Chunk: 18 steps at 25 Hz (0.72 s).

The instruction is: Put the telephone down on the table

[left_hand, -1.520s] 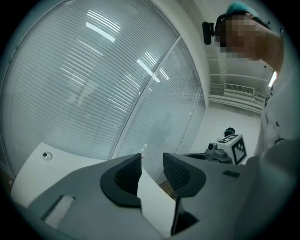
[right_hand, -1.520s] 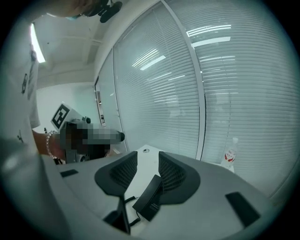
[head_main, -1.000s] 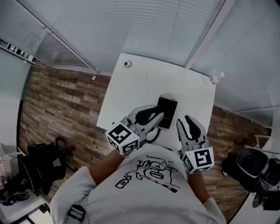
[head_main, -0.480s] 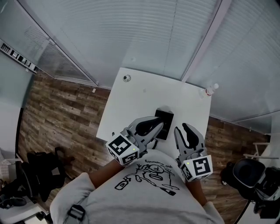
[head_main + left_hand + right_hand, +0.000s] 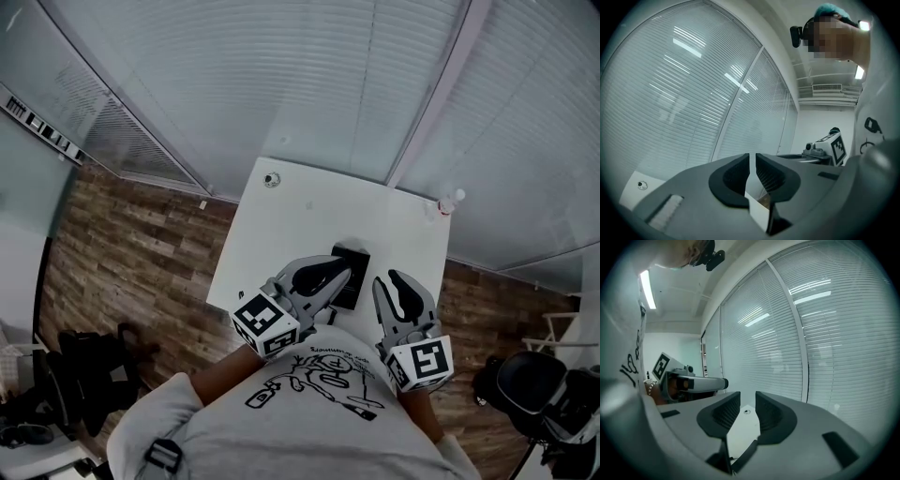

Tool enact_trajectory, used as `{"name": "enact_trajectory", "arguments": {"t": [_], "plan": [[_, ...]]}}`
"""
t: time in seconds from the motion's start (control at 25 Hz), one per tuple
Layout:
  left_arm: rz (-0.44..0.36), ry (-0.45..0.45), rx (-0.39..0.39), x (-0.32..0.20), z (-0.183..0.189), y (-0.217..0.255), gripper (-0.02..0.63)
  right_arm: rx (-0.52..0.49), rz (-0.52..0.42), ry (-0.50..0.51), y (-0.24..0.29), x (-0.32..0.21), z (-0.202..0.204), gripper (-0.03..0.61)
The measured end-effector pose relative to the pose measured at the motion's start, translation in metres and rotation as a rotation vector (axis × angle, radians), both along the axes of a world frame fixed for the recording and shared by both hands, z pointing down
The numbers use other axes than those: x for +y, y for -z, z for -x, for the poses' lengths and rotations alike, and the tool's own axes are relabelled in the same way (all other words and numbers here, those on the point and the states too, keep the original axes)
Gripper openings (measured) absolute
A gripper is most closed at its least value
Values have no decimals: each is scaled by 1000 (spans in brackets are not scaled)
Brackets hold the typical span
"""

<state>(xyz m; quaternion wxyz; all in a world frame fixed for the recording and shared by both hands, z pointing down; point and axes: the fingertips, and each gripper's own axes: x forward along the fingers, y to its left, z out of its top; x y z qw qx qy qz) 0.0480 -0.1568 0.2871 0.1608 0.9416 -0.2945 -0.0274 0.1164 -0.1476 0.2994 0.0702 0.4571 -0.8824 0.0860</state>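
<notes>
The black telephone [image 5: 350,261] lies flat on the white table [image 5: 281,225], near its front edge. My left gripper [image 5: 343,274] hovers at the phone's near left corner and is shut with nothing between its jaws [image 5: 752,157]. To the right of the phone my right gripper [image 5: 386,279] is also shut and empty [image 5: 747,399]. The phone does not show in either gripper view; both look level across the table at the blinds.
A small round fitting [image 5: 272,178] sits at the table's far left. A small bottle [image 5: 448,200] stands at its far right corner. Blinds close off the far side. Wood floor [image 5: 131,234] lies left, with dark chairs at both sides.
Both grippers have risen a little and drawn back toward the person. The telephone stays where it was on the table. The head view has tipped slightly.
</notes>
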Motion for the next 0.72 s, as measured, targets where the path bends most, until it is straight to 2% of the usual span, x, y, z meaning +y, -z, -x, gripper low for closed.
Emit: {"name": "enact_trajectory", "arguments": {"t": [0.72], "plan": [[31,2,10,5,0,-4,41,-4,-1,0,2,4,0,94]]}}
